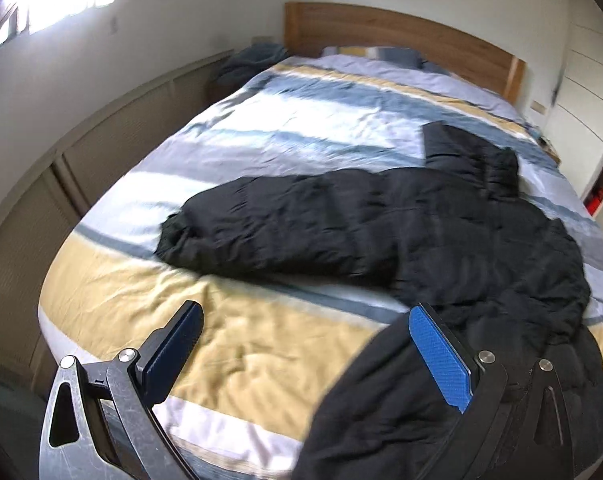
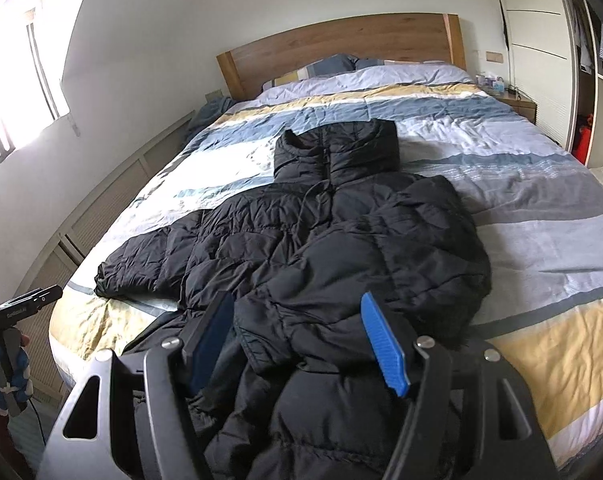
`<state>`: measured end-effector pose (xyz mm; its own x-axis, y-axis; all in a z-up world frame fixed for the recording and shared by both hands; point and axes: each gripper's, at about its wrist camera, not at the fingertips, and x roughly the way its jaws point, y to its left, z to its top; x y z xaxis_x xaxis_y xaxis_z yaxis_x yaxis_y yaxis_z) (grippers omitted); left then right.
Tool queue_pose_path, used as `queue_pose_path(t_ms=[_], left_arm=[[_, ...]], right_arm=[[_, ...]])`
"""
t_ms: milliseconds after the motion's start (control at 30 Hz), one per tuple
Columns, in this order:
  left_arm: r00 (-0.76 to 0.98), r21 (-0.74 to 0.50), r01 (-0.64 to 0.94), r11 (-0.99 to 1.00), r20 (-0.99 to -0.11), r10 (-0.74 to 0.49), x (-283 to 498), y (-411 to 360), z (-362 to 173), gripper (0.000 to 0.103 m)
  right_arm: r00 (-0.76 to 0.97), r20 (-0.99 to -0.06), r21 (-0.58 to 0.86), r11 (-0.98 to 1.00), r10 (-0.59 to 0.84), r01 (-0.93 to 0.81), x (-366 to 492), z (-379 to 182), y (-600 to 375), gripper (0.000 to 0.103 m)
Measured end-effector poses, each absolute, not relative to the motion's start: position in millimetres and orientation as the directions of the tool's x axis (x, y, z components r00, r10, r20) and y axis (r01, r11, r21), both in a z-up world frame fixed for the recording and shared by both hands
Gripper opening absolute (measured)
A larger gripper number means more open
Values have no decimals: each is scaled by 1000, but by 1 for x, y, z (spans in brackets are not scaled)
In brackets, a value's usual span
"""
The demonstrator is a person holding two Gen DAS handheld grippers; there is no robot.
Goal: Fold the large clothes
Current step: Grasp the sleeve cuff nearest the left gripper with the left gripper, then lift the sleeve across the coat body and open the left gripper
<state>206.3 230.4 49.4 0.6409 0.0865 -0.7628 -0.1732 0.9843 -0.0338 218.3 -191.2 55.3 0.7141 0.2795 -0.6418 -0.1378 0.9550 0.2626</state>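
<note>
A large black puffer jacket [image 2: 341, 232] lies on the striped bed, hood toward the headboard. Its left sleeve [image 1: 269, 224] stretches out flat to the left. Its right sleeve [image 2: 389, 248] is folded across the body. My left gripper [image 1: 305, 316] is open and empty above the yellow stripe, left of the jacket's hem [image 1: 401, 400], which lies by its right finger. My right gripper [image 2: 297, 312] is open just above the jacket's lower body, with a fabric fold between its fingers. The left gripper [image 2: 29, 296] also shows at the left edge of the right wrist view.
The bed [image 2: 541, 240] has a blue, white and yellow striped duvet and a wooden headboard [image 2: 341, 40]. Low cabinets [image 1: 29, 220] run along the left wall under a bright window. A nightstand [image 2: 517, 104] and a white wardrobe [image 2: 541, 40] stand to the right.
</note>
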Motion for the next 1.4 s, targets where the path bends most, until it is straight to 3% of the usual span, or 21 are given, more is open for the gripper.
queue_pose_path(t_ms=[333,633,1200,1300,1367,1400], left_arm=[[551,-162,-289,943,-834,26,252,329,-15,101],[531,-334,-410,849,-844,-75,295,386,-69,101],[684,-691,-485,536,-681,-260,327,444,-121,101],[698,-713,-482,508,-664,-268,327,449,-121,90],[705,-730,-484,482,-652,-279,328,452,-122,73],[708,-738,-489,465,-647,-283,327,455,-124,70]], right_arm=[[660,-699,229,961,274,-156,253,32,-144,65],[629,-732,185,965,261,-185,270,19,-113,65],[618,-761,146,980,198,-135,276,9,-122,65],[617,-764,147,982,191,-122,275,7,-127,65],[616,-765,146,983,186,-115,274,6,-130,65],[616,-766,148,983,185,-111,274,5,-132,65]])
